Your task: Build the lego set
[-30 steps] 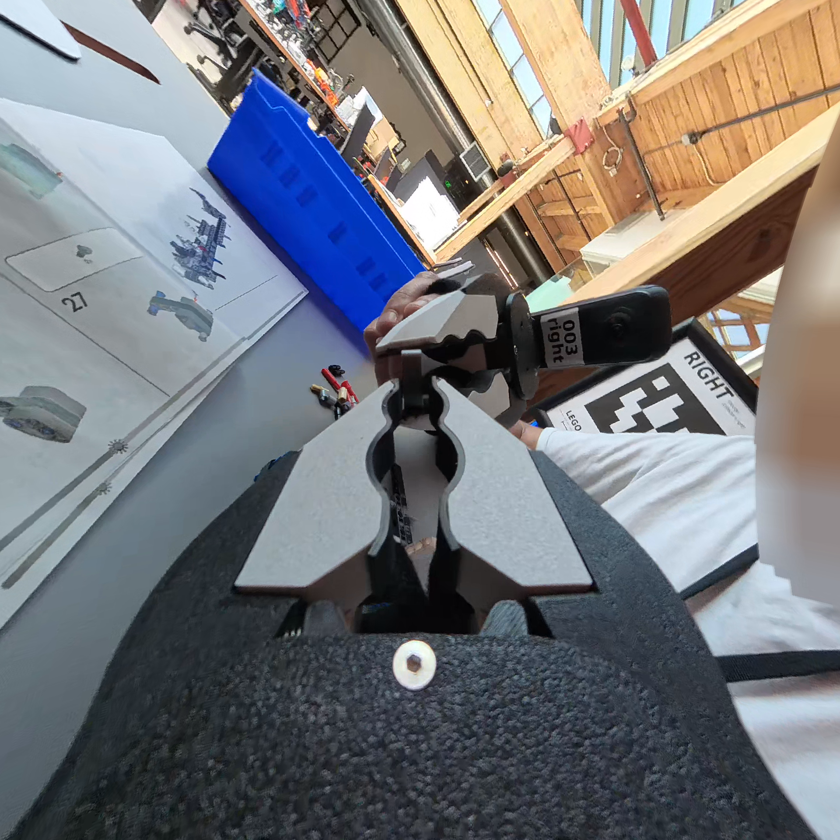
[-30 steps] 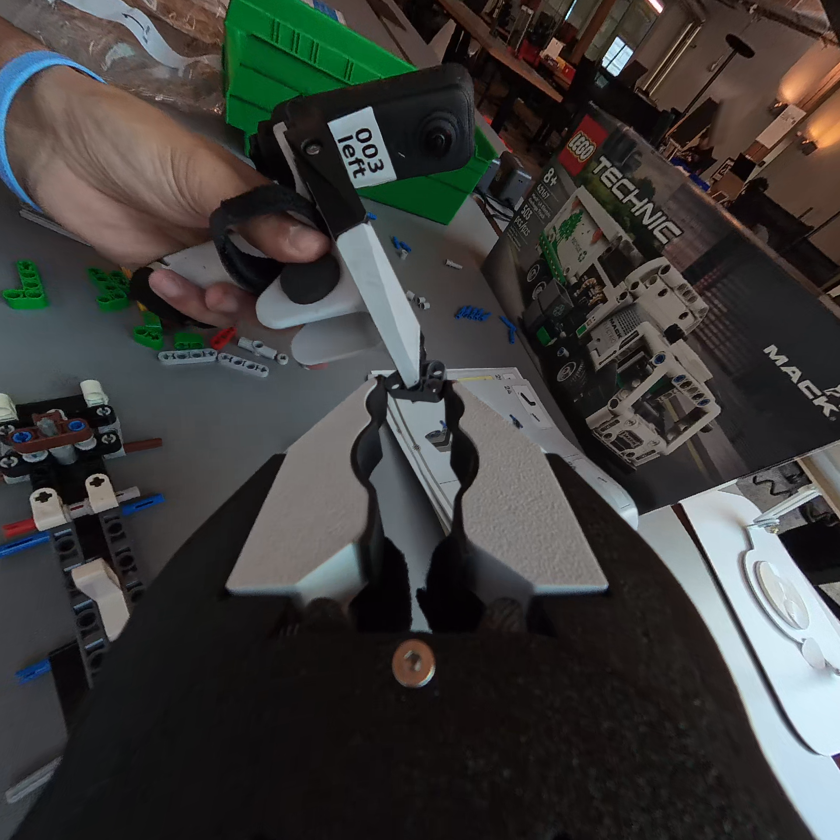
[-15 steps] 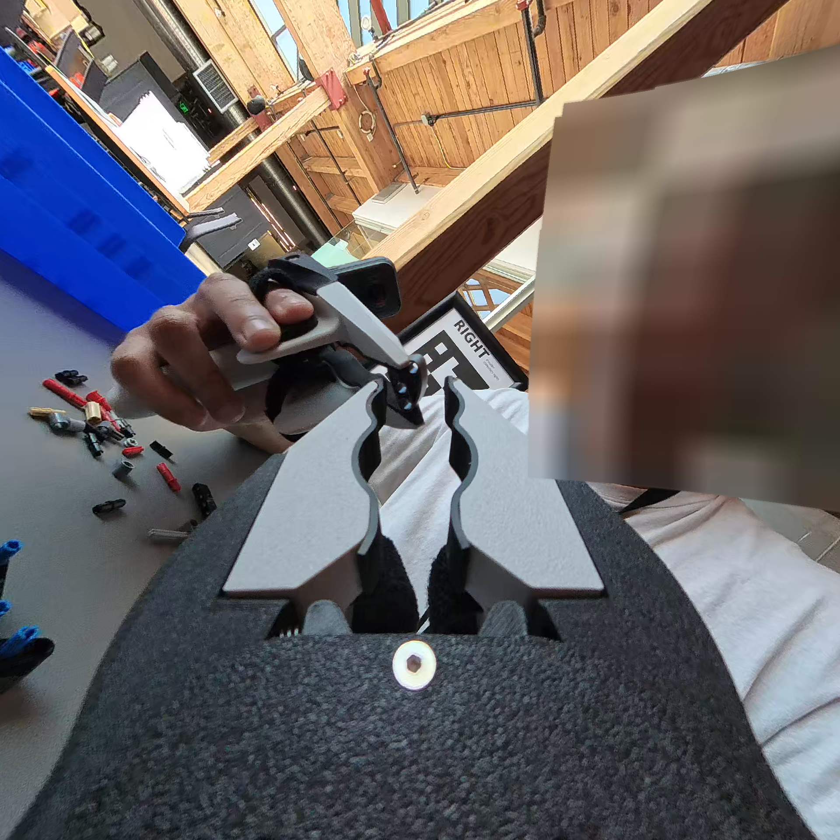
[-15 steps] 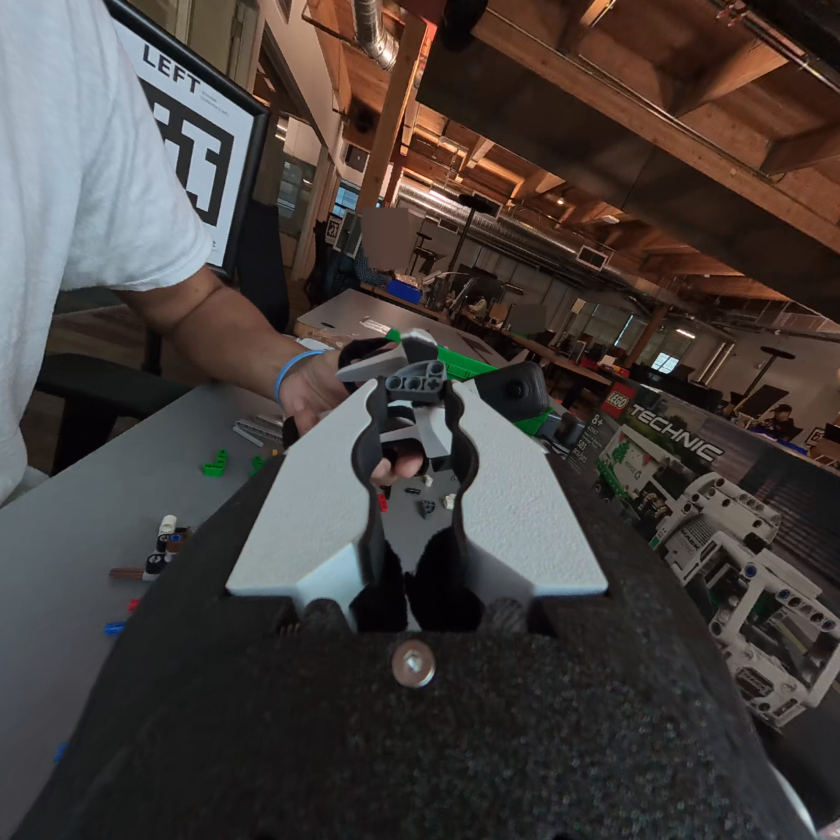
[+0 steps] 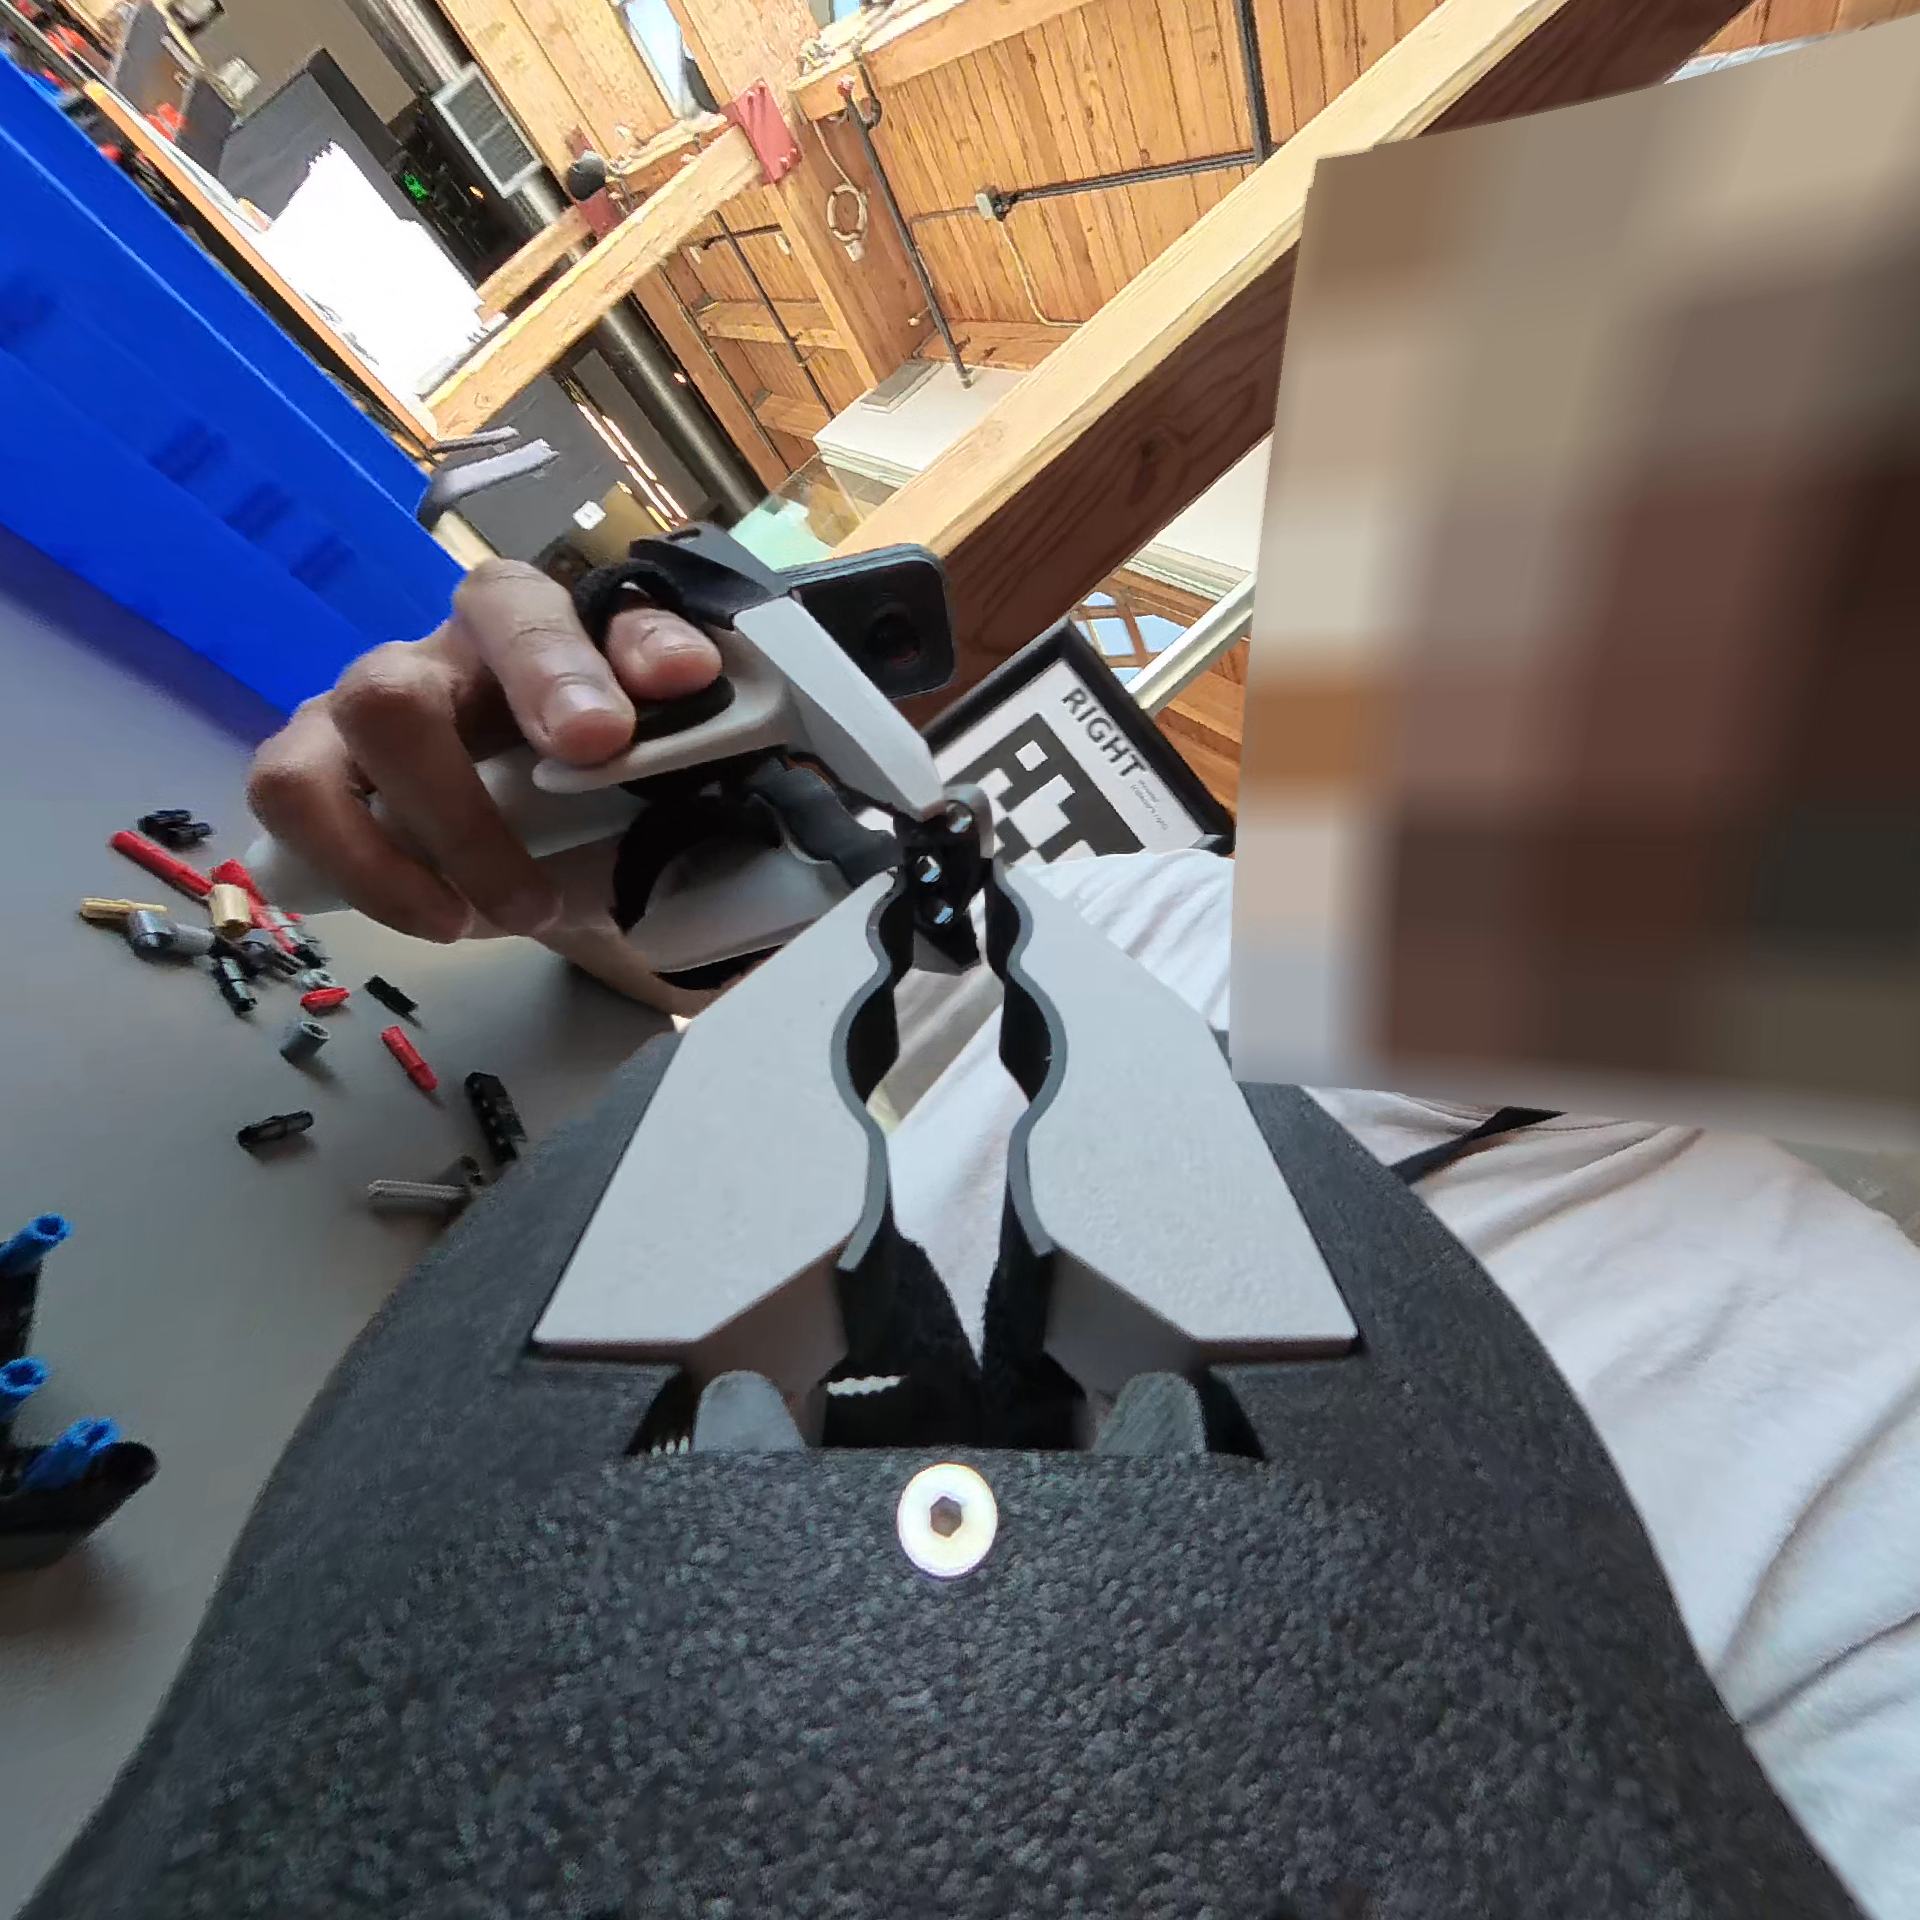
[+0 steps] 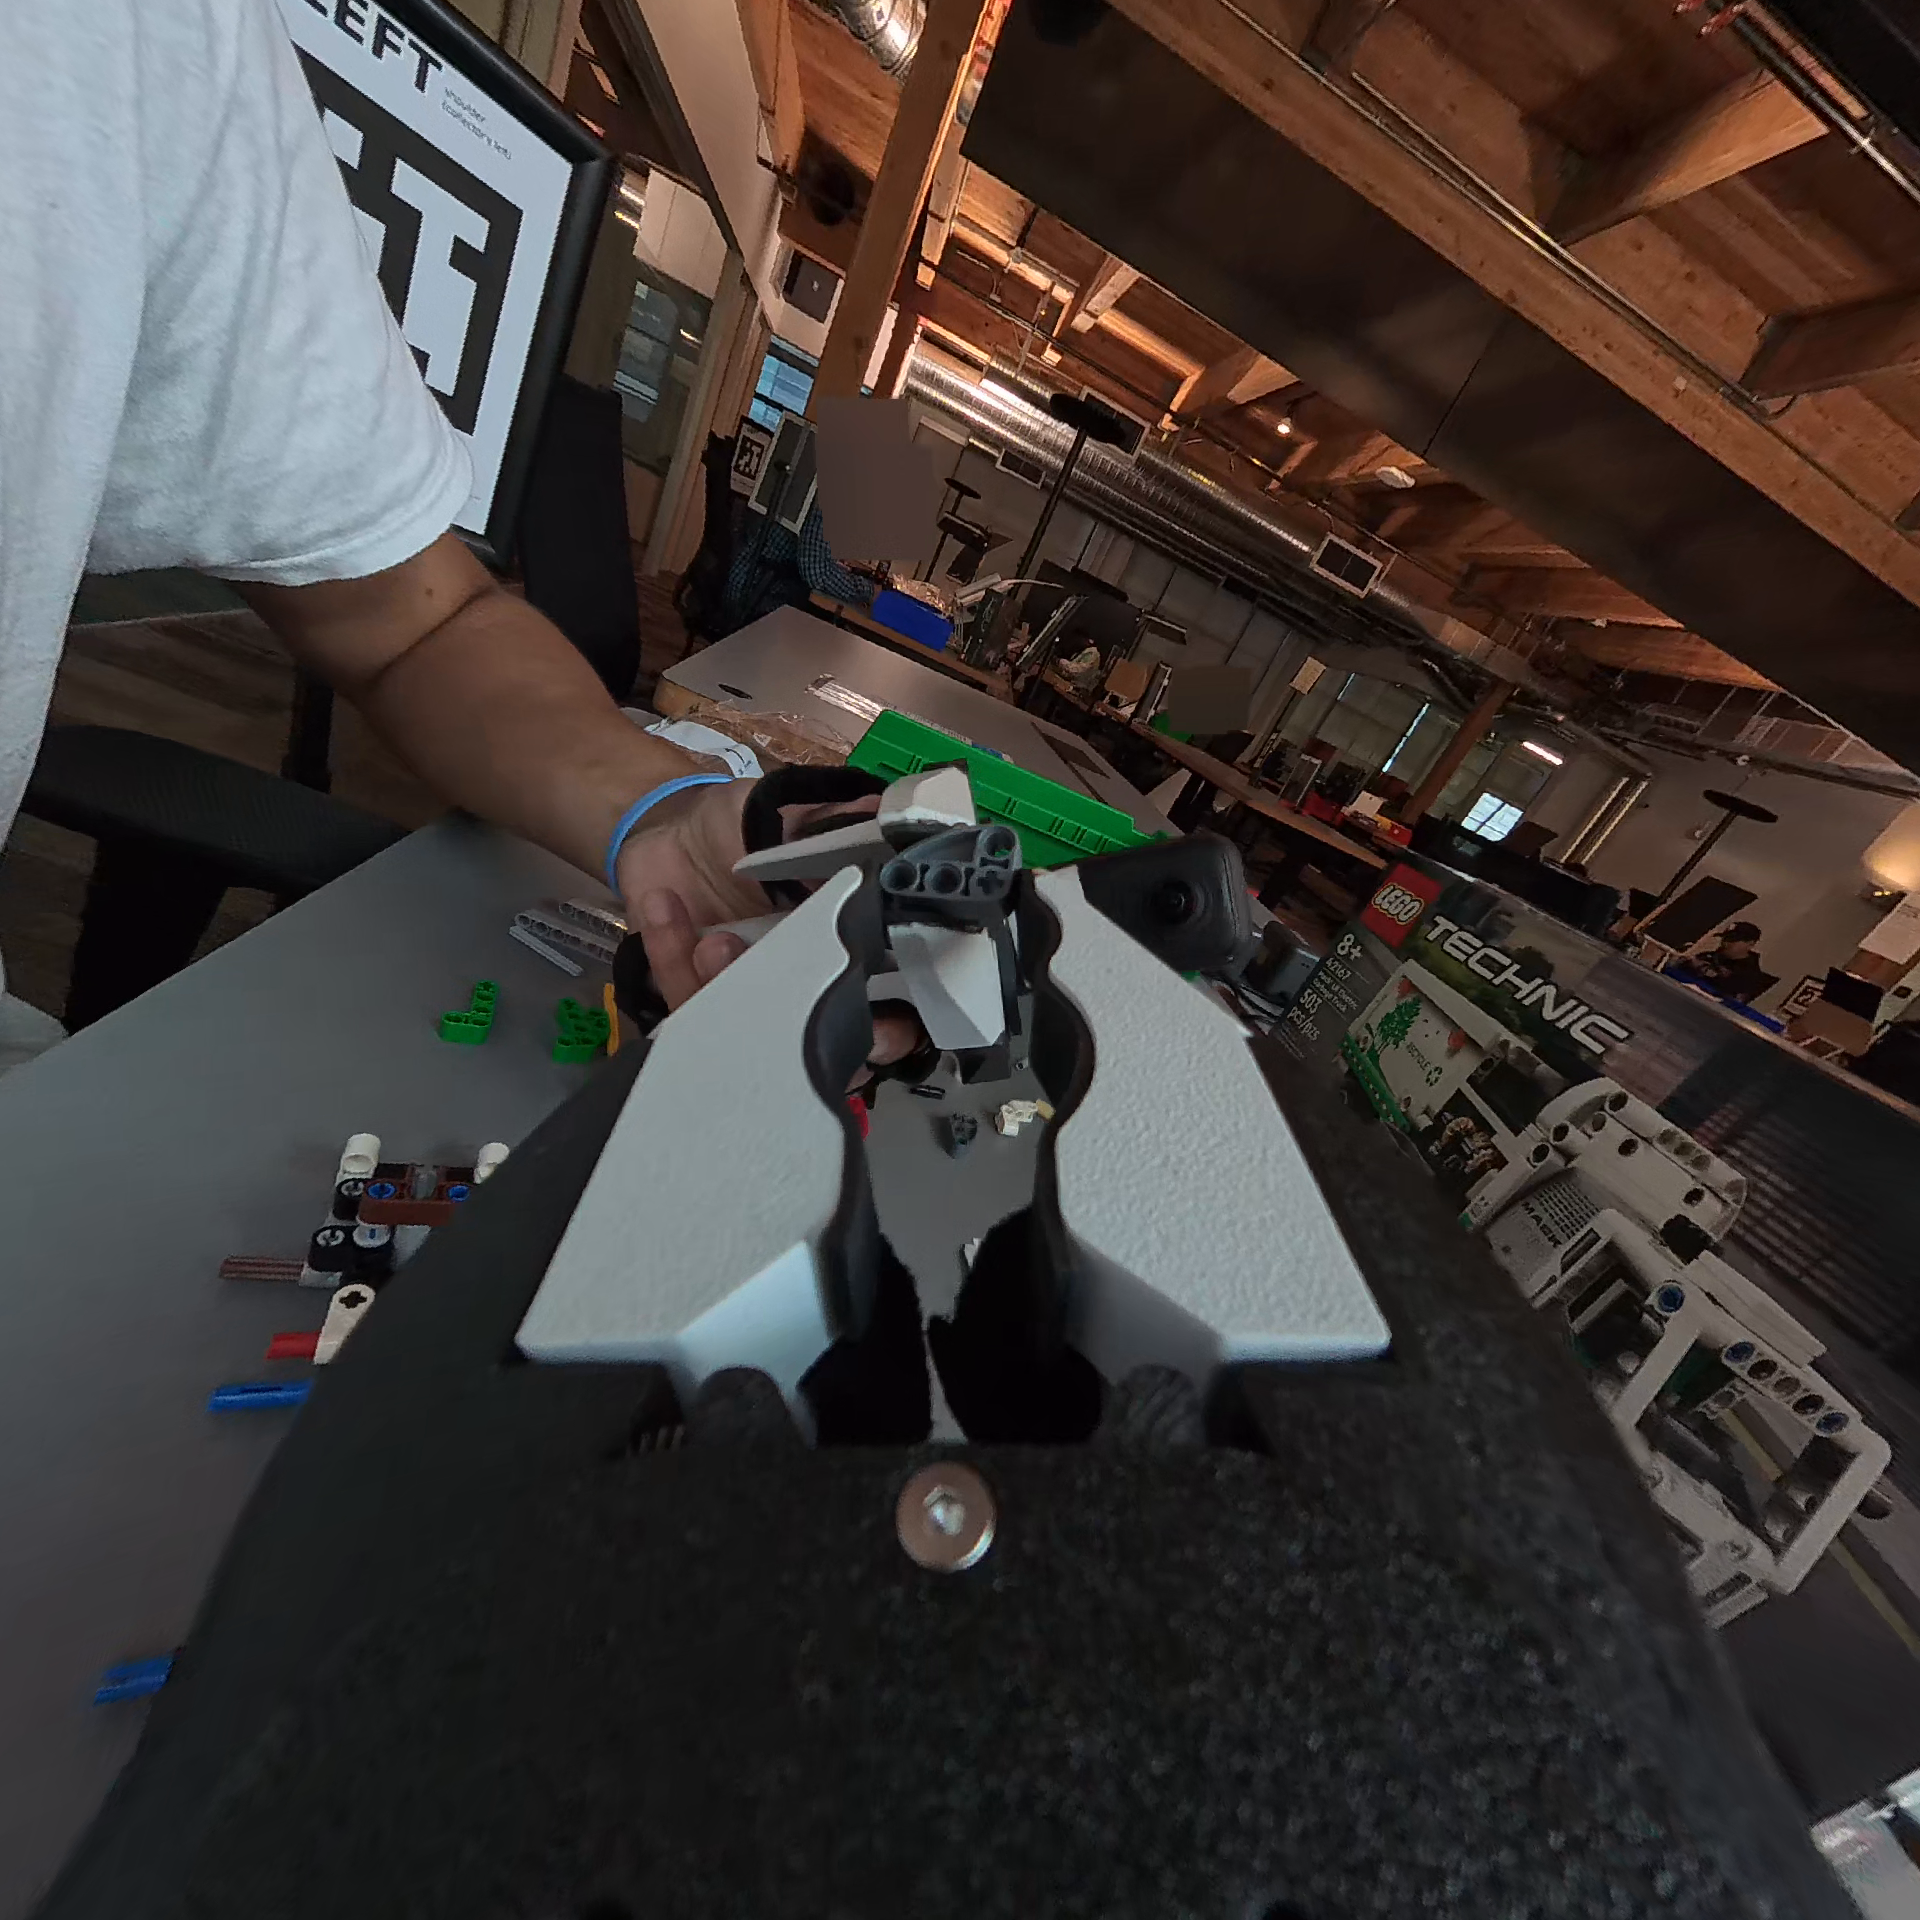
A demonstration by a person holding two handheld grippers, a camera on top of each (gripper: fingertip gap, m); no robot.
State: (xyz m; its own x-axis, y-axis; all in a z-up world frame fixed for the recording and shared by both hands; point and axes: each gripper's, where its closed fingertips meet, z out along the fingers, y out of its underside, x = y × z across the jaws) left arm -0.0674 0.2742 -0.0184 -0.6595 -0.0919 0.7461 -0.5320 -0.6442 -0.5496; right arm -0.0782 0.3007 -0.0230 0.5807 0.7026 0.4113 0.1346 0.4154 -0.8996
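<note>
Dark grey plastic beam with round holes (image 6: 948, 881) sits pinched between the right tool's (image 6: 951, 883) tips, both pads pressing its ends, held up off the grey surface (image 6: 187, 1101). Left tool (image 5: 940, 883) nips the same beam. Two grips on one small piece: any twist could pop it loose among the scattered small parts (image 5: 260, 956).

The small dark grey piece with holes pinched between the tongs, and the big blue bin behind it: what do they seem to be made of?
The dark grey beam with holes looks like hard moulded plastic: smooth, slightly glossy, with crisp round holes and a cross-shaped one. Both tongs grip it. The blue bin also looks like rigid plastic, with an even saturated colour and moulded ribs in its wall. Neither shows any metal sheen.
</note>
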